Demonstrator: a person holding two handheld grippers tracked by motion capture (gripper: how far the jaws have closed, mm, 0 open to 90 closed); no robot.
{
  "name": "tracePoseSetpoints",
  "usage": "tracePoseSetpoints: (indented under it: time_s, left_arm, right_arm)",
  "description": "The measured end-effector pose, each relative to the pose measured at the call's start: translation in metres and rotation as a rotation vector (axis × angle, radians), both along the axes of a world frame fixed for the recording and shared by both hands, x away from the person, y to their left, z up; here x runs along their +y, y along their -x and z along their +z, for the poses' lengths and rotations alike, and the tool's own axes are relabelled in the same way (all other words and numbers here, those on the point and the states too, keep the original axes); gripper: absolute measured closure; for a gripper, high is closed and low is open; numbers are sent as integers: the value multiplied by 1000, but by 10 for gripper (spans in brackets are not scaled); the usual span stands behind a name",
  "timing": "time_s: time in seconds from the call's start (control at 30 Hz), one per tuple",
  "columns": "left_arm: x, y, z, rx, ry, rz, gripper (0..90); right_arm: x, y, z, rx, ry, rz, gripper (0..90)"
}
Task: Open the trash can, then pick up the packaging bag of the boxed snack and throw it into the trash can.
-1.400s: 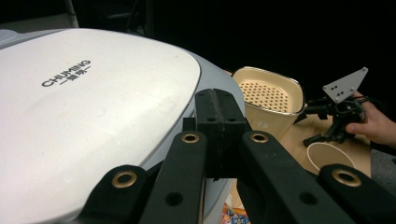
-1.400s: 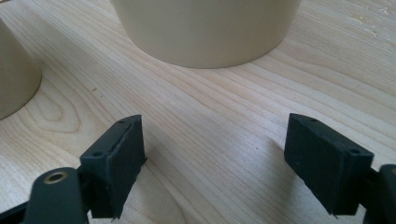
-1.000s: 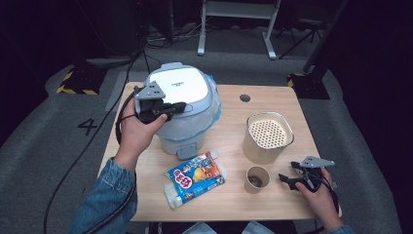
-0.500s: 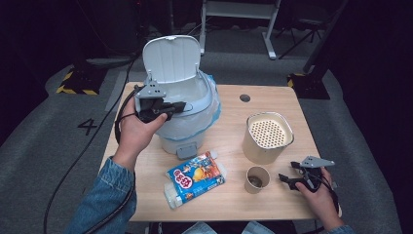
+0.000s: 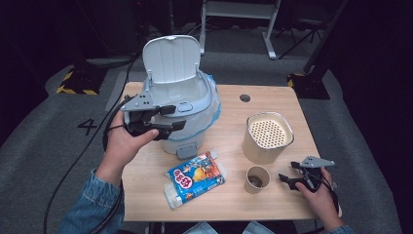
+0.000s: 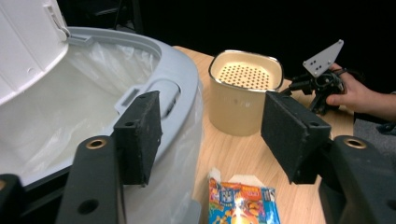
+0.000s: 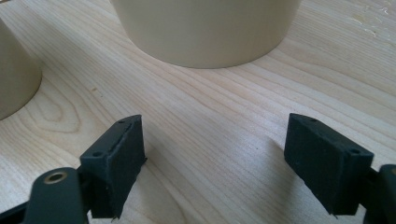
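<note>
A pale grey bin (image 5: pixel 195 114) lined with a clear bag stands at the table's back left, its white lid (image 5: pixel 171 58) raised upright. My left gripper (image 5: pixel 175 118) hovers at the bin's front rim (image 6: pixel 177 70); its jaws have just been opening and nothing is between them (image 6: pixel 212 135). My right gripper (image 5: pixel 285 180) rests open low over the wood at the front right, with bare table between its pads (image 7: pixel 215 168).
A colourful snack bag (image 5: pixel 196 178) lies in front of the bin. A beige perforated container (image 5: pixel 268 136) and a small paper cup (image 5: pixel 256 179) stand just left of the right gripper. The wooden table (image 5: pixel 272 207) ends close behind both hands.
The bin's lid went from closed to fully raised. The left gripper's jaws went from shut to open and the hand drew slightly back from the bin. The right hand stayed put.
</note>
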State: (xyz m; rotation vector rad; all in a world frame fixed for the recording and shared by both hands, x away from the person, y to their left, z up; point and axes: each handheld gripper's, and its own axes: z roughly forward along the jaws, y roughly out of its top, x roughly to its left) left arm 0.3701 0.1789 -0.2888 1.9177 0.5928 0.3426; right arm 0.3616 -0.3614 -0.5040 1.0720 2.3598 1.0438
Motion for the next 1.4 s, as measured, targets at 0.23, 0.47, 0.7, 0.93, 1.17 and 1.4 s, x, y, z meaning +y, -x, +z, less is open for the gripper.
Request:
tracePoseSetpoints:
  time_s: [0.23,0.47,0.7,0.93,1.17,1.4]
  left_arm:
    - [1,12,-16,-6,-41,-10,338]
    - [-3,21,-43,21,-55,-27,318]
    - [-5,22,-79,76,-64,-14,315]
    - [-7,17,-114,112,-84,9,300]
    - [-13,8,-149,183,-130,12,297]
    - [-18,-1,-173,234,-148,4,300]
  right_arm:
    - [0,0,0,-1,0,0,205]
    - [0,0,0,-1,0,0,204]
    - [0,0,0,0,0,0,204]
    - [0,0,0,0,0,0,204]
    - [0,0,0,0,-1,0,204]
    - [0,0,0,0,-1,0,204]
